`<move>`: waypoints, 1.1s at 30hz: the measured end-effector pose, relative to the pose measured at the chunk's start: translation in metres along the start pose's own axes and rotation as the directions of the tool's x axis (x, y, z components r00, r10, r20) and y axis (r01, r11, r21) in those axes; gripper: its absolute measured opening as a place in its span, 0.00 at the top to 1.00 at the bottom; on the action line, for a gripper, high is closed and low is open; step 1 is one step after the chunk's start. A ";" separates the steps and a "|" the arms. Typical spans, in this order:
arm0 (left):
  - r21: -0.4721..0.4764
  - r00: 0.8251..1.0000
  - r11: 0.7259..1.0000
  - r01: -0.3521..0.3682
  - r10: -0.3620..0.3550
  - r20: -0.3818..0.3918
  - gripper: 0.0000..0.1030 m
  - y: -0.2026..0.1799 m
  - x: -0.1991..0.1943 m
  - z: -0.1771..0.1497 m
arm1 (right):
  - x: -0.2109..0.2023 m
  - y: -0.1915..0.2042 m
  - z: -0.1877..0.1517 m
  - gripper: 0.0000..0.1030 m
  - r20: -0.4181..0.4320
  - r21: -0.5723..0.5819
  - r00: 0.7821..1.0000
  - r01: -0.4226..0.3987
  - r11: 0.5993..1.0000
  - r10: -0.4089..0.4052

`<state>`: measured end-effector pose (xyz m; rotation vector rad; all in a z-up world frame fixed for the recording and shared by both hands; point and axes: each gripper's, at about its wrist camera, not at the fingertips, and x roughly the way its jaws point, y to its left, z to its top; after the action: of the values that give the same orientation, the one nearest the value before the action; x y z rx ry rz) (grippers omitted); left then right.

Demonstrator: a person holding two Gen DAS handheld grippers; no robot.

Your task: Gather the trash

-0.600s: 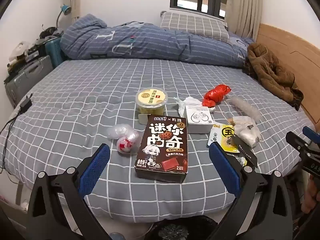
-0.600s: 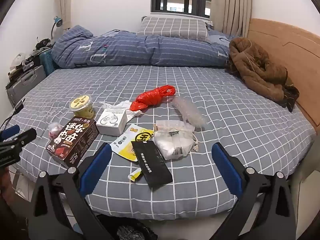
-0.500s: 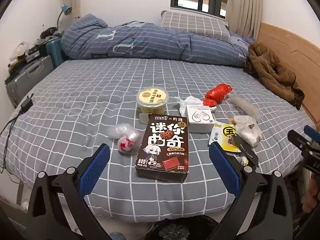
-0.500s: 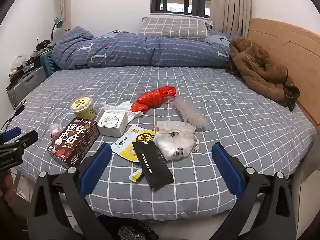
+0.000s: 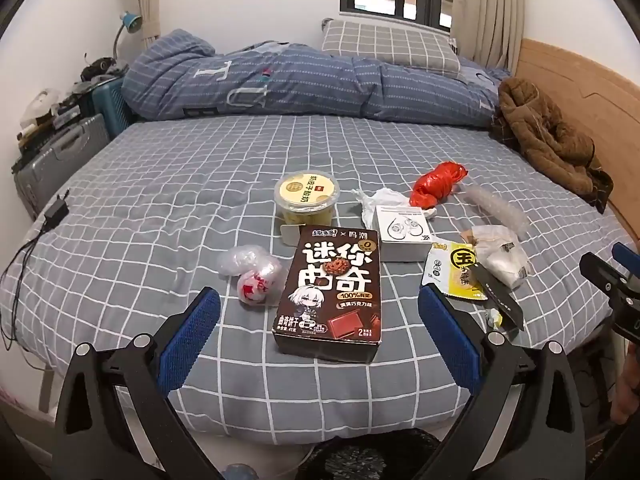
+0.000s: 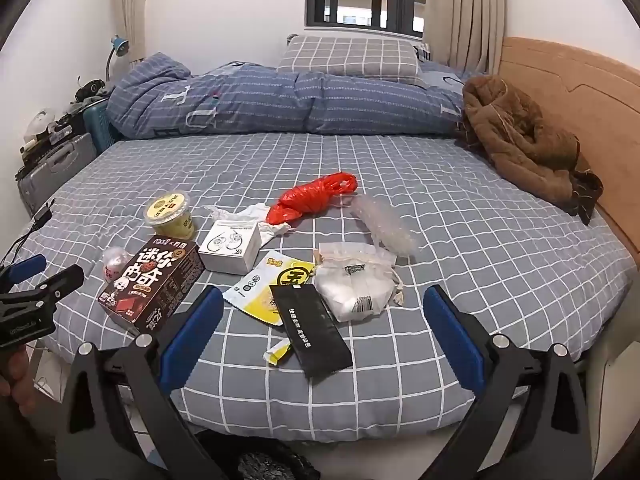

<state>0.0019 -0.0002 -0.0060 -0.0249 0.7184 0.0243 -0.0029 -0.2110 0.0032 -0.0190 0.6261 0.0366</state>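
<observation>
Here, trash is seen scattered on a bed covered by a grey checked sheet (image 5: 160,200).
Landmark: a brown cookie box (image 5: 330,294) lies flat near the front edge of the bed.
Behind the box: a yellow lidded cup (image 5: 306,198) stands upright.
Left of the box: a crumpled clear wrapper (image 5: 252,276) is just beside it.
Right of the box: a white carton (image 5: 402,236), then a yellow packet (image 6: 268,286) partly covered by a black sachet (image 6: 316,330), and a white pouch (image 6: 354,284).
Further right and behind: a red plastic bag (image 6: 310,198) and bubble wrap (image 6: 384,226).
Left gripper (image 5: 318,336): spread wide, nothing held, hovering around the box's near end.
Right gripper (image 6: 320,332): spread wide, nothing held, over the black sachet.
Far side: a folded blue duvet (image 5: 300,84) and a brown jacket (image 6: 524,140).
</observation>
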 end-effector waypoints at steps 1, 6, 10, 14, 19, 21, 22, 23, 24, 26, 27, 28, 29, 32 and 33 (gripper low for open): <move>0.001 1.000 1.000 -0.001 0.001 0.003 0.06 -0.001 0.000 0.000 | -0.001 0.000 0.000 0.07 0.002 0.000 1.000 -0.001 1.000 0.001; 0.003 1.000 1.000 0.001 -0.001 0.006 0.06 0.000 0.000 0.000 | -0.003 0.001 0.001 0.07 0.005 0.002 1.000 -0.007 1.000 0.007; 0.005 1.000 1.000 -0.002 0.002 0.004 0.06 0.000 -0.001 0.000 | -0.002 0.001 0.002 0.07 0.005 0.004 1.000 -0.010 1.000 0.010; 0.008 1.000 1.000 -0.005 0.005 0.004 0.06 -0.003 -0.001 0.000 | -0.003 0.001 0.002 0.07 0.006 0.005 1.000 -0.010 1.000 0.010; 0.005 1.000 1.000 -0.006 0.006 0.004 0.06 -0.003 -0.001 -0.001 | -0.003 0.001 0.002 0.07 0.007 0.006 1.000 -0.011 1.000 0.011; 0.004 1.000 1.000 -0.006 0.006 0.005 0.06 -0.003 -0.002 -0.001 | -0.003 0.001 0.002 0.07 0.009 0.006 1.000 -0.012 1.000 0.012; 0.005 1.000 1.000 -0.006 0.006 0.005 0.06 -0.003 -0.002 -0.001 | -0.003 0.001 0.002 0.07 0.010 0.007 1.000 -0.012 1.000 0.012; 0.005 1.000 1.000 -0.006 0.006 0.004 0.06 -0.003 -0.002 -0.001 | -0.003 0.000 0.002 0.07 0.010 0.008 1.000 -0.013 1.000 0.012; 0.005 1.000 1.000 -0.006 0.006 0.004 0.06 -0.003 -0.002 -0.001 | -0.003 0.000 0.003 0.07 0.010 0.008 1.000 -0.012 1.000 0.012; 0.006 1.000 1.000 -0.006 0.006 0.003 0.06 -0.004 -0.002 -0.001 | -0.003 0.000 0.003 0.07 0.009 0.008 1.000 -0.012 1.000 0.012; 0.006 1.000 1.000 -0.007 0.007 0.003 0.06 -0.004 -0.002 -0.001 | -0.003 0.001 0.003 0.07 0.010 0.007 1.000 -0.011 1.000 0.011; 0.006 1.000 1.000 -0.006 0.006 0.003 0.06 -0.004 -0.002 -0.001 | -0.003 0.000 0.003 0.07 0.011 0.007 1.000 -0.012 1.000 0.011; 0.007 1.000 1.000 -0.008 0.008 0.003 0.06 -0.004 -0.002 -0.001 | -0.003 0.000 0.003 0.07 0.011 0.008 1.000 -0.012 1.000 0.012; 0.005 1.000 1.000 -0.006 0.006 0.003 0.06 -0.004 -0.002 -0.001 | -0.003 -0.001 0.005 0.07 0.011 0.010 1.000 -0.011 1.000 0.011; 0.006 1.000 1.000 -0.007 0.007 0.004 0.06 -0.004 -0.002 -0.001 | -0.003 -0.001 0.005 0.07 0.010 0.010 1.000 -0.012 1.000 0.012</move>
<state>0.0002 -0.0041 -0.0056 -0.0167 0.7150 0.0290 -0.0022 -0.2117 0.0087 -0.0058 0.6166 0.0450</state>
